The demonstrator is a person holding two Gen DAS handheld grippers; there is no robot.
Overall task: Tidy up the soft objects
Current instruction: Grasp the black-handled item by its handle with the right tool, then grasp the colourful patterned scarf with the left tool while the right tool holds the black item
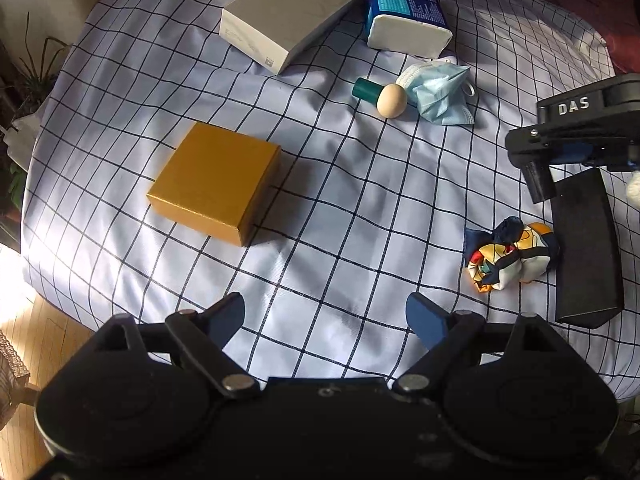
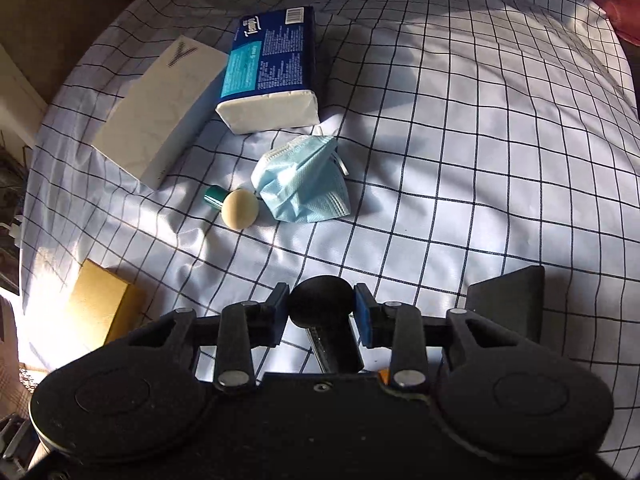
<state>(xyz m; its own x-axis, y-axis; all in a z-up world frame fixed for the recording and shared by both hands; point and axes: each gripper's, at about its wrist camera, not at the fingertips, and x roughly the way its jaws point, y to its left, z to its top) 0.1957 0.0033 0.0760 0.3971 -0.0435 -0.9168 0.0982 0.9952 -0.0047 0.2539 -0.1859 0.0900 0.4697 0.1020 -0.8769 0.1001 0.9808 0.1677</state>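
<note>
Right gripper (image 2: pixel 321 306) is clamped on a dark round puff (image 2: pixel 321 299), presumably for sorting, while the left gripper (image 1: pixel 325 322) hangs with jaws apart above the checked sheet (image 1: pixel 340 200).

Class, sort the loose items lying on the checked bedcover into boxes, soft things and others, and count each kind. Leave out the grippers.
Boxes: 3 – white box, gold box, black box
Soft things: 3 – tissue pack, face mask, patterned cloth
Others: 1 – sponge applicator
Total: 7
</note>
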